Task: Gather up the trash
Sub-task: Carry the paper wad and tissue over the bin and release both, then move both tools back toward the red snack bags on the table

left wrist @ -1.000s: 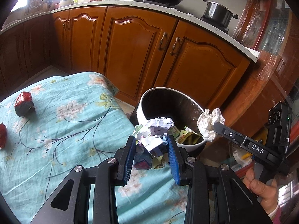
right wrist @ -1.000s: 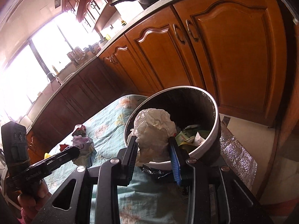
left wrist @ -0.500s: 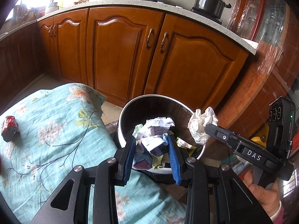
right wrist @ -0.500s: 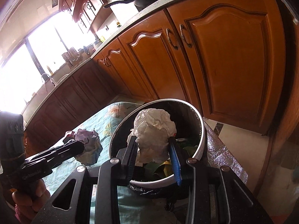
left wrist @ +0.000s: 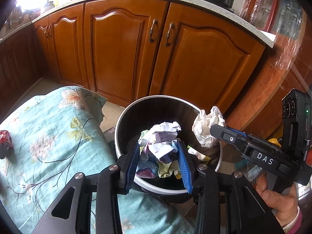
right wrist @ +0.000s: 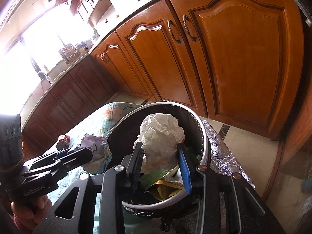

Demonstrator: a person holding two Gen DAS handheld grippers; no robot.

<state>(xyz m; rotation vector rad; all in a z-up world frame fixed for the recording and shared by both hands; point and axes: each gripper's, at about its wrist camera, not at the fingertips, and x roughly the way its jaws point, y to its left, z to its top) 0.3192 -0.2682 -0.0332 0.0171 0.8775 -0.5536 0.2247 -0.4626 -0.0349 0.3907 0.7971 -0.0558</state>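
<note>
White crumpled paper (right wrist: 161, 136) sits between the two fingers of the right tool (right wrist: 160, 167), right over the bin (right wrist: 203, 142). The jaws are opening, but the pads look like they touch the paper on both sides. A second wad (left wrist: 162, 142), white with purple and green bits, sits between the fingers of the left tool (left wrist: 159, 163). It is over the bin (left wrist: 126, 117) too. Those jaws are also opening, and the blue pads look like they touch the wad.

Inside the bin lie green and yellow wrappers (right wrist: 165, 183). The bin stands just beside the surface, which has a blue cloth (left wrist: 48, 132) with flowers on it. A red and black wrapper (left wrist: 4, 142) lies on the cloth, well apart from the bin.

The right tool says "DAS" in white letters, seen from the left camera. The left tool has writing too, something like "GenRobot.AI", but it is blurry.
</note>
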